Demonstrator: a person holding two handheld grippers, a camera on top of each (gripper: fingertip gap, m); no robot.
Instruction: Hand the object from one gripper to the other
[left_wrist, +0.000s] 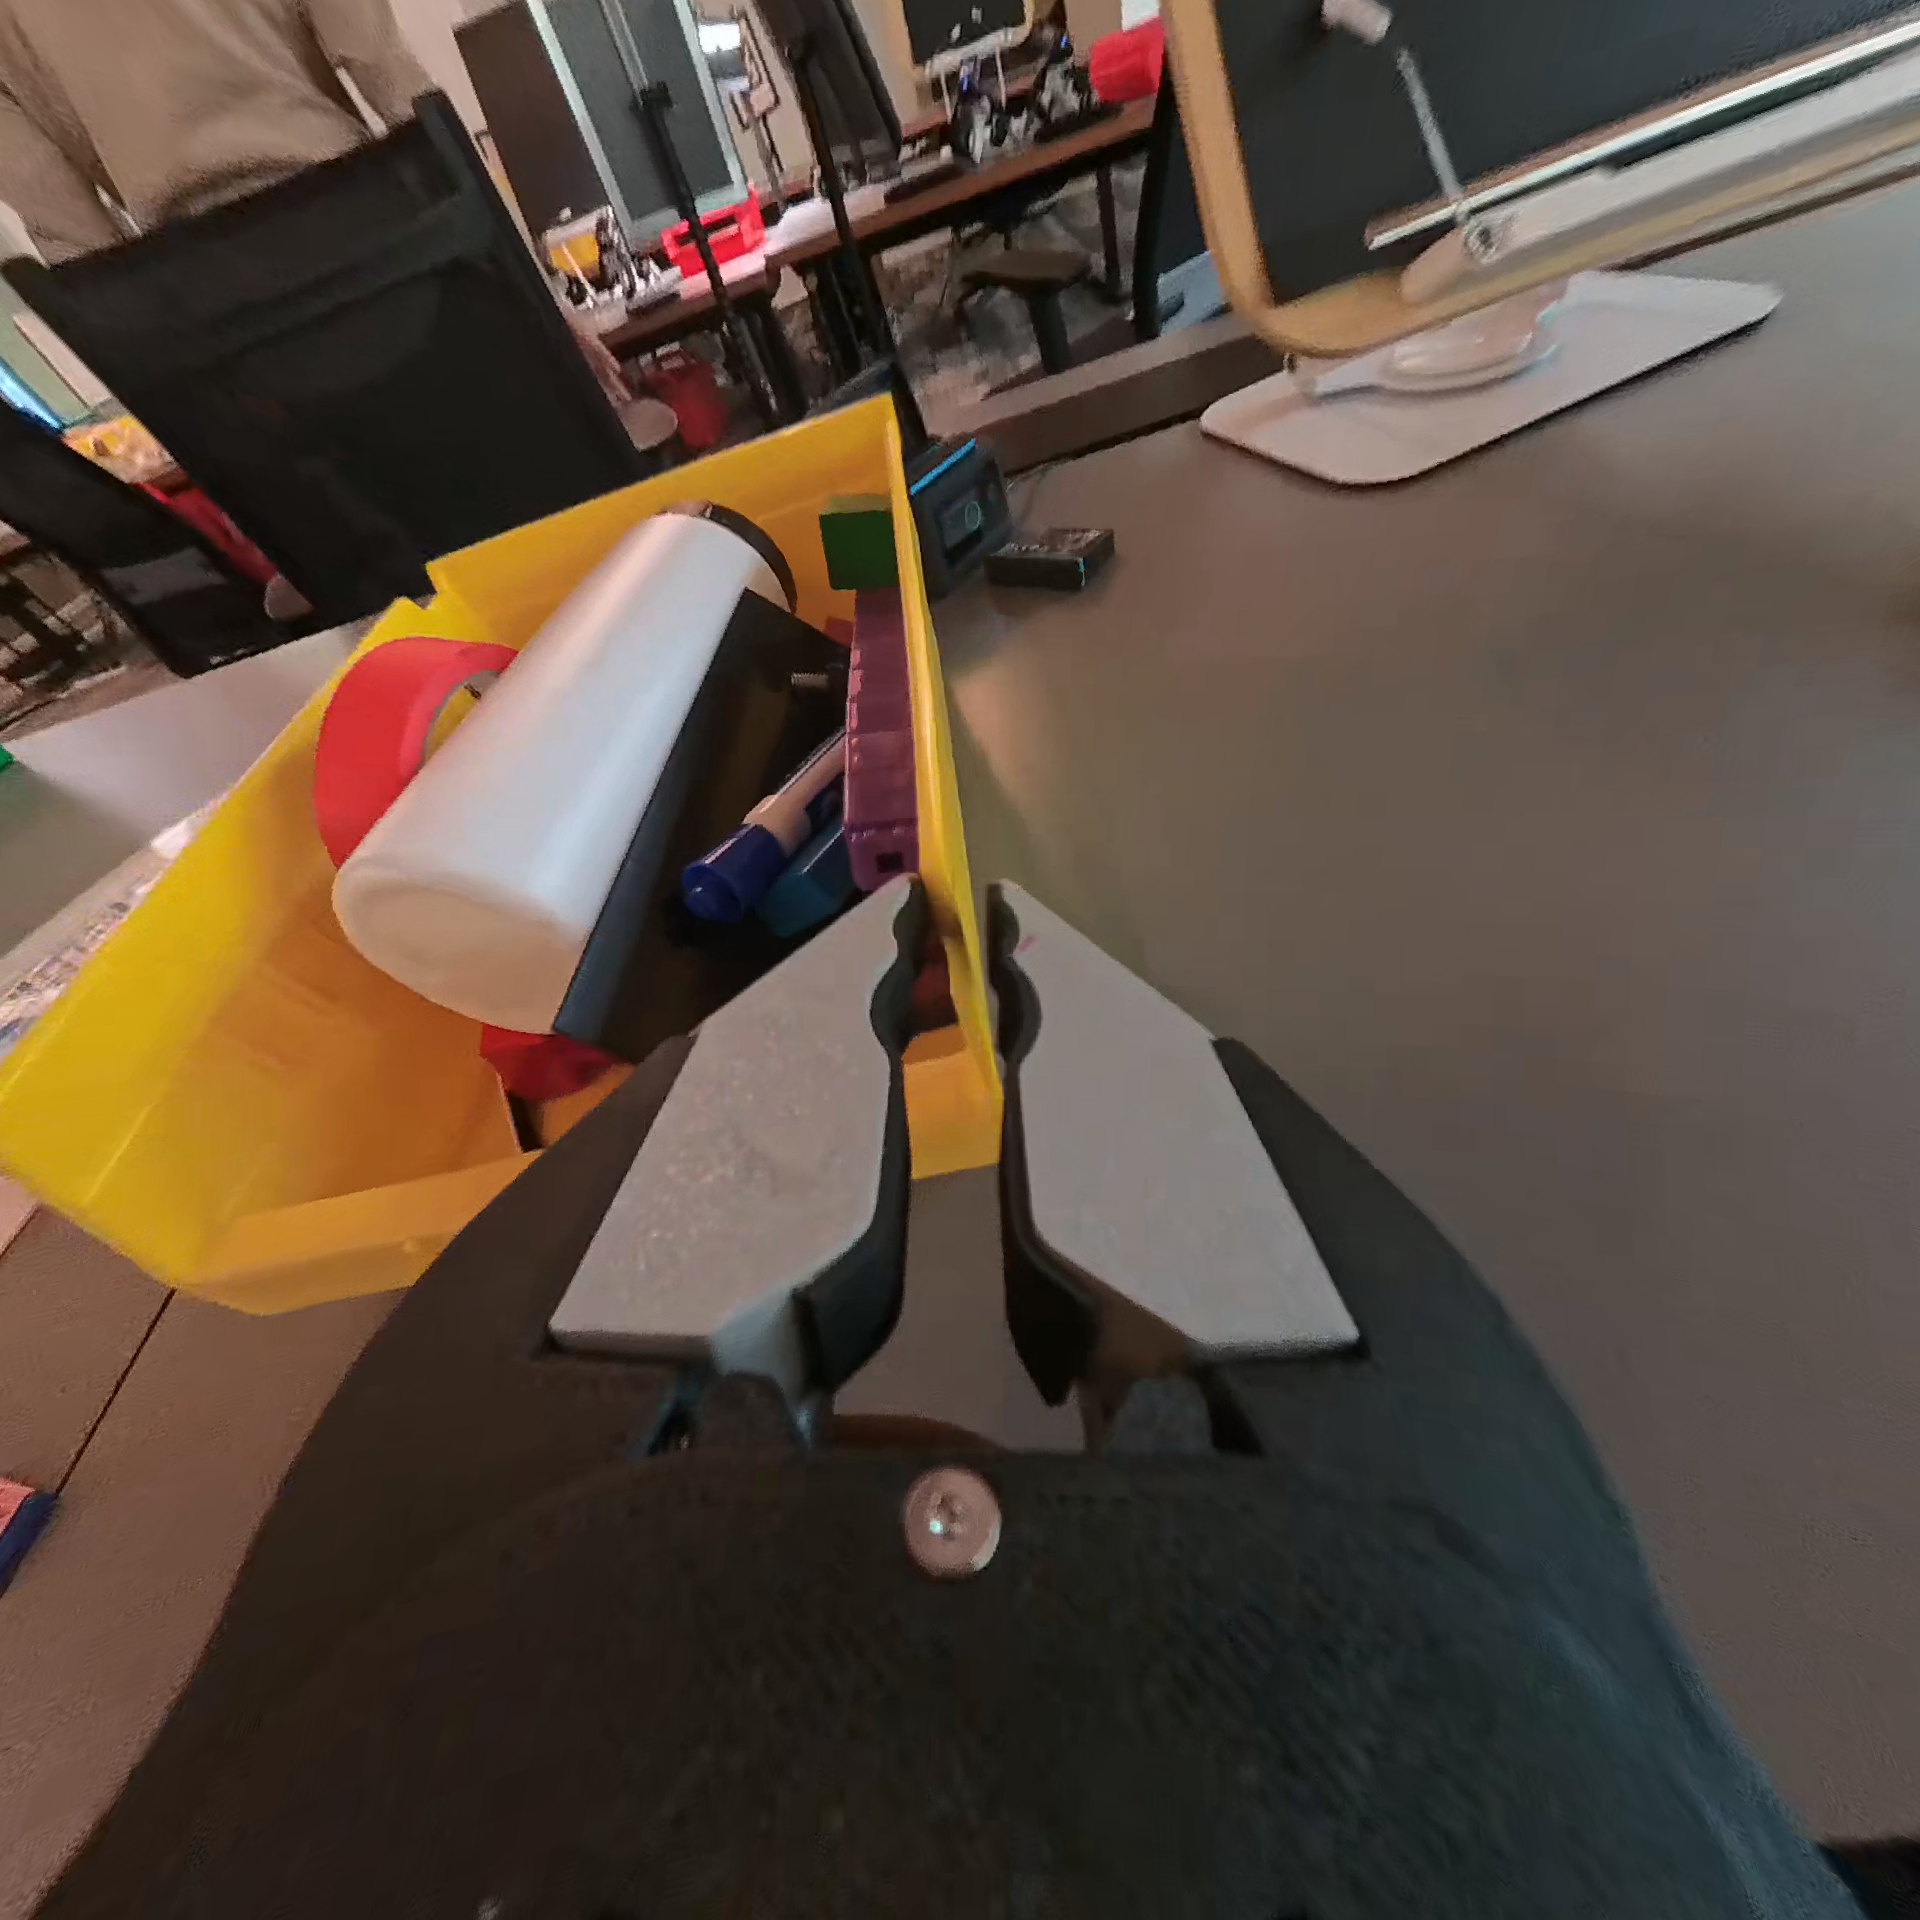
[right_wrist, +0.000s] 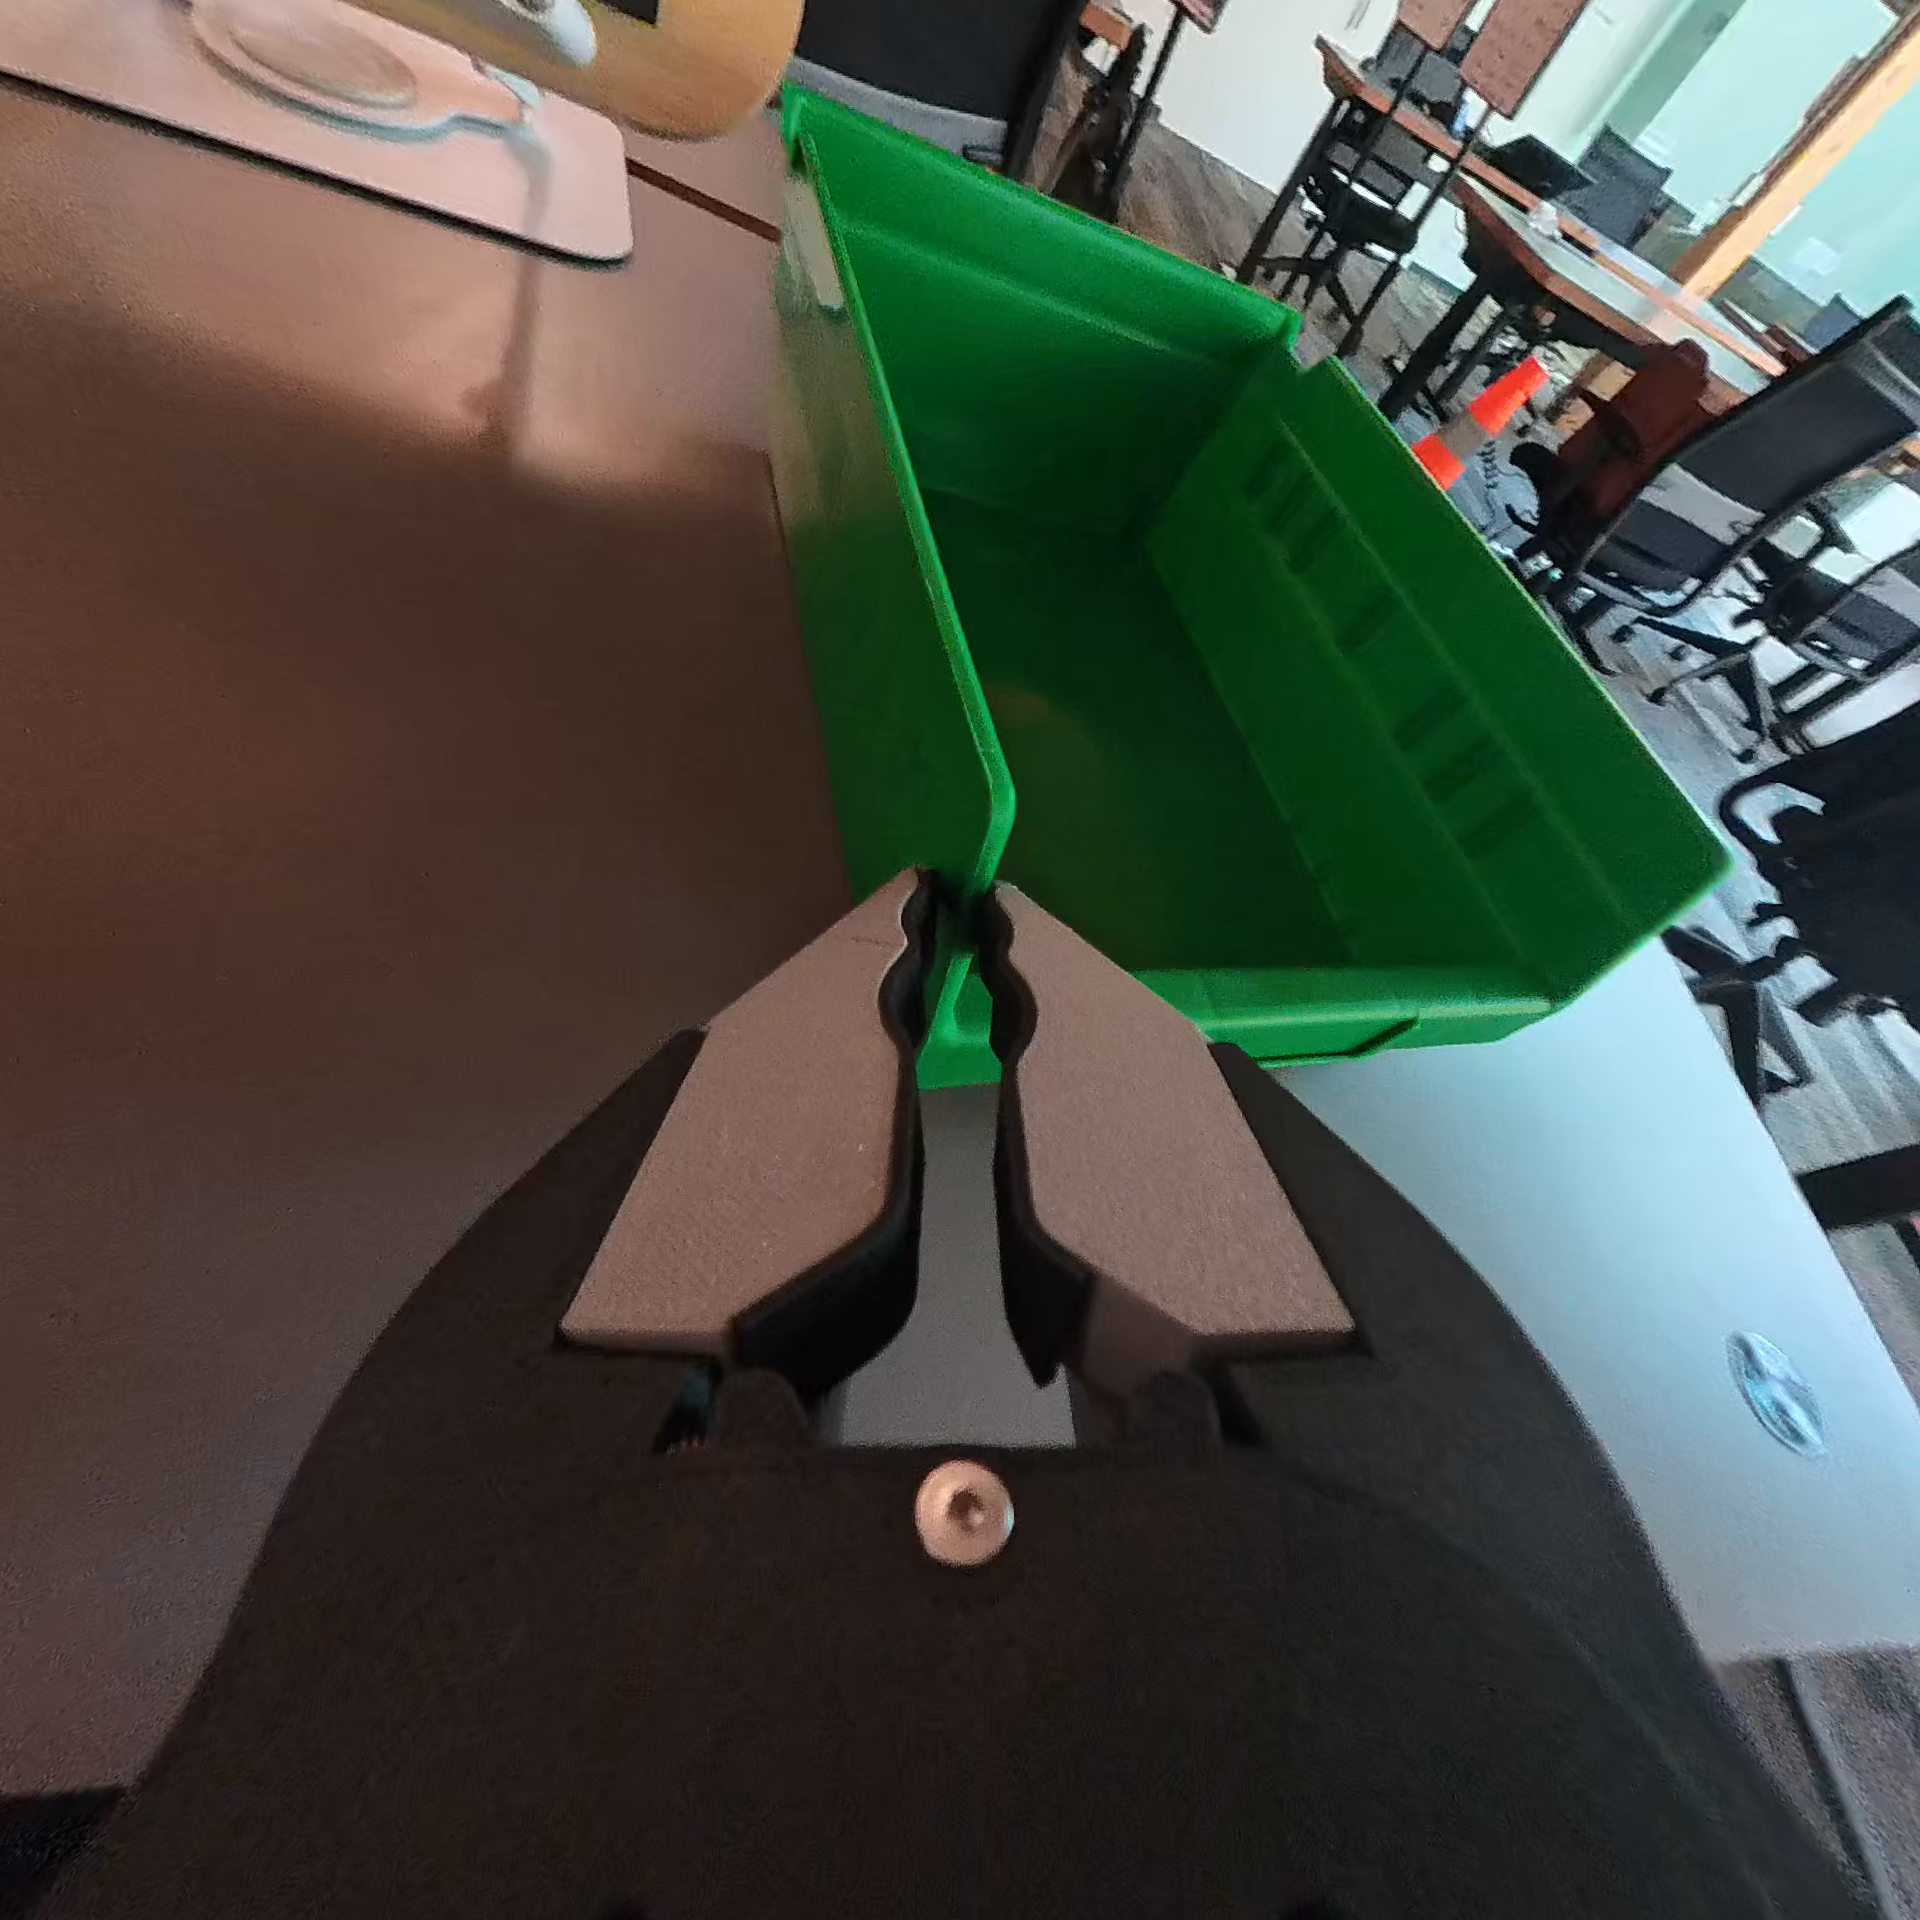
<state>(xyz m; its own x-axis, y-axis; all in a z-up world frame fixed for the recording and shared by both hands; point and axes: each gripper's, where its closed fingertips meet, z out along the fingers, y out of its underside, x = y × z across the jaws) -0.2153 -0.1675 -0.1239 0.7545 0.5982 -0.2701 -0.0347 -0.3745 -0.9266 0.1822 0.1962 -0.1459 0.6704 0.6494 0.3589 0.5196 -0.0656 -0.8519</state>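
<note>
1. Nearest the lens in the left wrist view, the left gripper (left_wrist: 954, 899) showed its two grey wedge-shaped fingers a narrow gap apart, with nothing between them.
2. Just ahead of its tips stood the near corner of a yellow plastic bin (left_wrist: 940, 727), whose right wall ran forward from the gap; the bin's contents lay ahead and to the left of the fingers.
3. Inside lay a white cylindrical bottle (left_wrist: 551, 769), a red tape roll (left_wrist: 384, 717), a blue-capped marker (left_wrist: 764, 842), a purple segmented block strip (left_wrist: 881, 748) against the right wall, and a green cube (left_wrist: 857, 540) at the far end. Which of these was to be handed over I could not tell; none was gripped.
4. The dark tabletop (left_wrist: 1403, 831) to the right of the fingers was bare, with a pale monitor base (left_wrist: 1496, 384) far ahead.
5. Closest in the right wrist view, the right gripper (right_wrist: 958, 902) held its fingers nearly together, also holding nothing.
6. Immediately beyond its tips rose the near corner of a green plastic bin (right_wrist: 1382, 665), which looked empty.
7. Risks, as I judged them: the left fingers could catch the yellow wall on entry; the smooth, wide bottle could slip from so narrow an opening; crowded items could be dragged along.
</note>
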